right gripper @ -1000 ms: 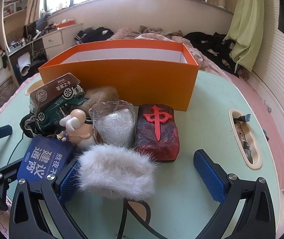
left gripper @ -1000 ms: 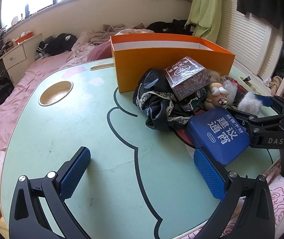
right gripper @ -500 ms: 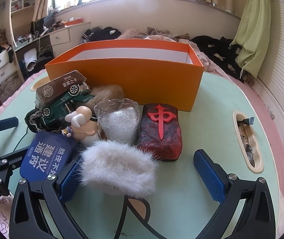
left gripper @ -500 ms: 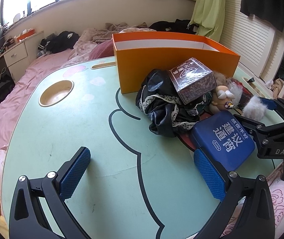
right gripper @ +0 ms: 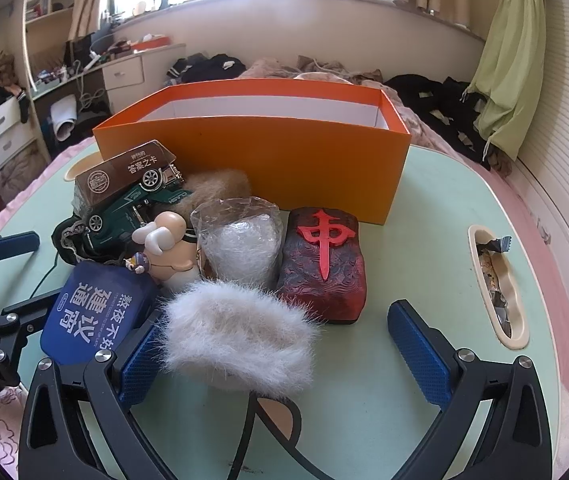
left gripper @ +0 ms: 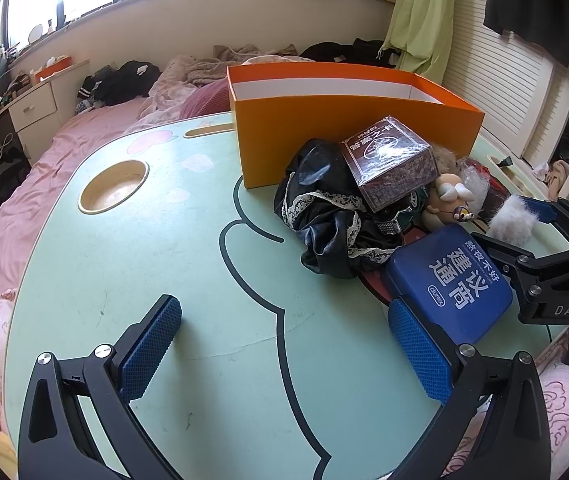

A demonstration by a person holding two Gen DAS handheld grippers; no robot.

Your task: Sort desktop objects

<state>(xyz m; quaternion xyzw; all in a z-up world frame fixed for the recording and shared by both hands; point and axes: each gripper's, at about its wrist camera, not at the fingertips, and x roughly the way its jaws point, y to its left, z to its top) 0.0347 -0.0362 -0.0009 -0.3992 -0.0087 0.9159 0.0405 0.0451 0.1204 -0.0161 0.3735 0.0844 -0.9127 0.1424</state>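
An open orange box [right gripper: 268, 160] [left gripper: 348, 124] stands at the back of the mint-green table [left gripper: 164, 264]. In front of it lies a heap: a blue pouch [left gripper: 450, 282] [right gripper: 92, 316], black lace-trimmed cloth [left gripper: 324, 224], a dark brown card box [left gripper: 390, 162] [right gripper: 124, 172], a green toy car [right gripper: 132, 204], a small figurine [right gripper: 168, 244], a clear plastic bag [right gripper: 240, 240], a red mahjong-tile block [right gripper: 324, 264] and a white fluffy piece [right gripper: 236, 332]. My left gripper [left gripper: 284, 344] is open over bare table left of the pouch. My right gripper [right gripper: 280, 356] is open, the fluffy piece lying between its fingers.
A round cup recess [left gripper: 114, 186] sits at the table's far left, and an oval slot with small items [right gripper: 496, 284] at its right edge. A black cable [right gripper: 252, 428] runs under the fluffy piece. A pink bed with clothes surrounds the table.
Both grippers have drawn back and lifted slightly from the heap; the objects look a little farther off. Both stay open and nothing on the table has moved.
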